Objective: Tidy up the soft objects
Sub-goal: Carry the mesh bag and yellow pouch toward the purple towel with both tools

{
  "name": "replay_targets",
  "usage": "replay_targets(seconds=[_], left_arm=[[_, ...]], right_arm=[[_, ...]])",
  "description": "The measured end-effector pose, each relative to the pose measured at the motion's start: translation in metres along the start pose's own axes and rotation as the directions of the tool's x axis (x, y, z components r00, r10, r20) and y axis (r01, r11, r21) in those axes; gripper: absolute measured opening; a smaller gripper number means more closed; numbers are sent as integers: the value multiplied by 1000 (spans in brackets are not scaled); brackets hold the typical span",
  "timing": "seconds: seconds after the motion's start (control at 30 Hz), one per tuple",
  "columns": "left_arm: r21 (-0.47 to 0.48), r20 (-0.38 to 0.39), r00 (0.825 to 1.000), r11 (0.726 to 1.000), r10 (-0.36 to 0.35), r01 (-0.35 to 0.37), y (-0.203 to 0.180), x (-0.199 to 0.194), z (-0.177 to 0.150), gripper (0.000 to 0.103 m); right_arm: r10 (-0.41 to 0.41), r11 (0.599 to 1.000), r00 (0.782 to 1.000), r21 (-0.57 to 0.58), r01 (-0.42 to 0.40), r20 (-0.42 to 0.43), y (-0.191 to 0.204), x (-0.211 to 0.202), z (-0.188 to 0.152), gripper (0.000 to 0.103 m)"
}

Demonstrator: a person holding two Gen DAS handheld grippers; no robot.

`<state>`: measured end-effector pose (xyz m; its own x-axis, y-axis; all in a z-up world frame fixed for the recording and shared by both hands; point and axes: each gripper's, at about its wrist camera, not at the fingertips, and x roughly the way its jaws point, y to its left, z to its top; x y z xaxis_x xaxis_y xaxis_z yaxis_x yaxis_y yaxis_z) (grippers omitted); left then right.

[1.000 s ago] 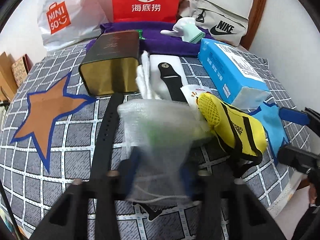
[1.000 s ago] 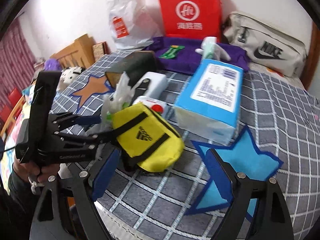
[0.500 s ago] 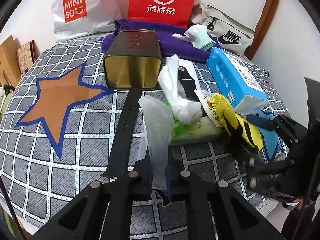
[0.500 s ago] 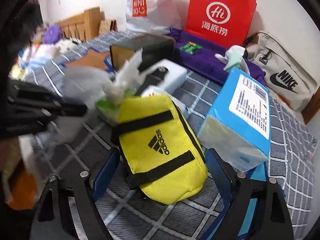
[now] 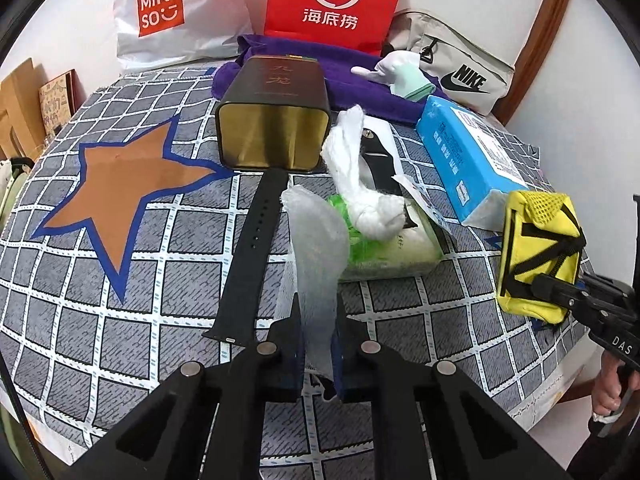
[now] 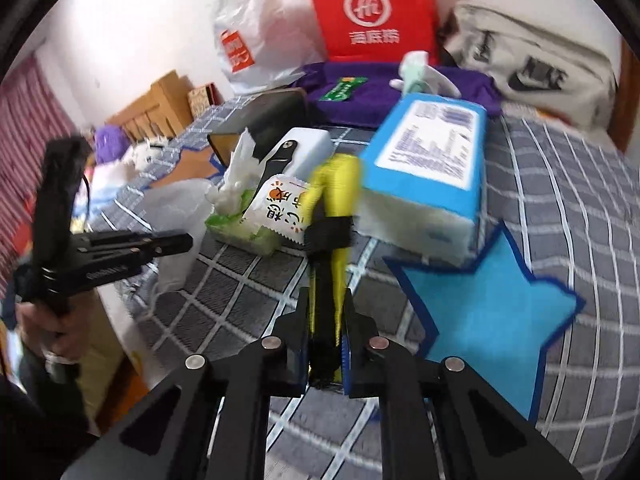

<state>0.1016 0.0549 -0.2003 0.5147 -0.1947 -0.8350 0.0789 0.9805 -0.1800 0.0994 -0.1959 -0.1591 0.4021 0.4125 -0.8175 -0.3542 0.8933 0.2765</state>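
My left gripper is shut on a translucent white mesh pouch and holds it above the bed's front edge; the pouch also shows in the right wrist view. My right gripper is shut on the yellow Adidas pouch, lifted off the bed; it also shows at the right of the left wrist view. A green wet-wipe pack with a white tissue sticking up lies on the bed. A blue tissue pack lies to its right.
A gold-ended dark tin, a black watch strap and a white box lie on the checked bedspread. A purple towel, red bag, Miniso bag and Nike bag stand at the back.
My right gripper has shut on the yellow pouch and lifted it up and to the right. My left gripper stays shut on the mesh pouch, pulled back slightly.
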Motion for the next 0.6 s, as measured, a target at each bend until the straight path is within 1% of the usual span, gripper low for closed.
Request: replay_targets(seconds=[0.1,0.23,0.33,0.6], left_arm=[[-24,-10,1000,1000,-12,11,2,8,0,11],[-26,6,1000,1000,-8,8,-1,6,1,8],[-22,18,1000,1000,-12,12,-3,-2,3,7],[-42,36,999,999,-9,10,-3,-20,9,7]], right_arm=[[-24,1000,1000,14,24,0,-2,7,-1,12],[-46,998,999,44,46,4,-5,19,1,10],[-42,998,998,44,40,37,-3,11,-1,9],[-25,997,997,71,20,69,-5,-13,3,9]])
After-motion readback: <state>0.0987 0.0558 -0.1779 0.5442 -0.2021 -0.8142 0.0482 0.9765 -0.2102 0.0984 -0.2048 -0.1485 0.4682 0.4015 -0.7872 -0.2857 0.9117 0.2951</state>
